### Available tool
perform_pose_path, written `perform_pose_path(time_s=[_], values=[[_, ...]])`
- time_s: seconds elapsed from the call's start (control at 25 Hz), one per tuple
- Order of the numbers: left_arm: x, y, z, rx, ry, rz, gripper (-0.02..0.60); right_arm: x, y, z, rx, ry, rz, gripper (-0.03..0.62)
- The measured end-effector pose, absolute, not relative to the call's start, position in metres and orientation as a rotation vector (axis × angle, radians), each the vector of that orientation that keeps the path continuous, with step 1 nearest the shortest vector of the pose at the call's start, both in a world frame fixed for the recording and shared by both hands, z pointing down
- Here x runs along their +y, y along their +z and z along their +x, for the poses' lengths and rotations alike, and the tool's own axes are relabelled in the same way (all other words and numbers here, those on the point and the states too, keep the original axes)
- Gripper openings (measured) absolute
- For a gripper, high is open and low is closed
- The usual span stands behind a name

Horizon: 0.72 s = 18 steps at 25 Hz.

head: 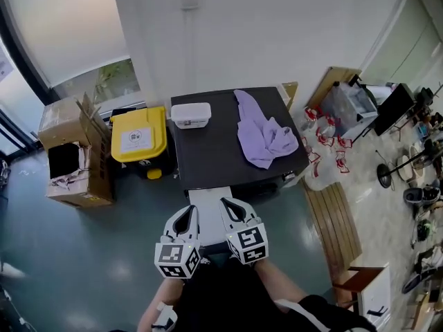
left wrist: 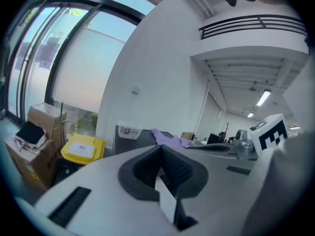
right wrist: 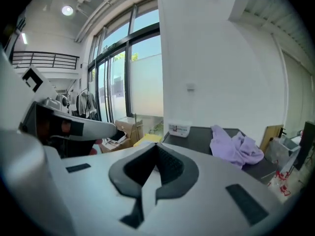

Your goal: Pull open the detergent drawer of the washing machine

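Closed and empty, the left tongs (head: 192,210) and right tongs (head: 226,203) hung over the smooth, white, rectangular detergent drawer (head: 208,196).

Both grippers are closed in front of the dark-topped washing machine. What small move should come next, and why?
Probably draw both back and rest. The left gripper and right gripper are shut on nothing, and a white drawer-like panel seems to jut out from the front of the black-topped washing machine, so the pull looks done.
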State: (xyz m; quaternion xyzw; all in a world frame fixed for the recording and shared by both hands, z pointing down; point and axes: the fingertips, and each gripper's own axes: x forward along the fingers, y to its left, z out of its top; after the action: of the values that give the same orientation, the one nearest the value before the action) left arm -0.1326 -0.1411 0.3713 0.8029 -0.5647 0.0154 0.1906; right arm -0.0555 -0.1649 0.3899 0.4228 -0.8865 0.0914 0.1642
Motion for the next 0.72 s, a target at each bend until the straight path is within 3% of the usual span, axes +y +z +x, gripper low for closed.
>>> perform_pose_path(time_s=[0.36,0.72], values=[[-0.131,0.258,-0.137,-1.830,-0.080,2.384,0.021,-0.158,0.268,-0.037,-2.690,0.054,1.278,0.008],[-0.130,0.196,-0.120,-1.946,-0.140,2.484,0.021,-0.152,0.210,-0.010,-2.755,-0.078,1.352,0.008]])
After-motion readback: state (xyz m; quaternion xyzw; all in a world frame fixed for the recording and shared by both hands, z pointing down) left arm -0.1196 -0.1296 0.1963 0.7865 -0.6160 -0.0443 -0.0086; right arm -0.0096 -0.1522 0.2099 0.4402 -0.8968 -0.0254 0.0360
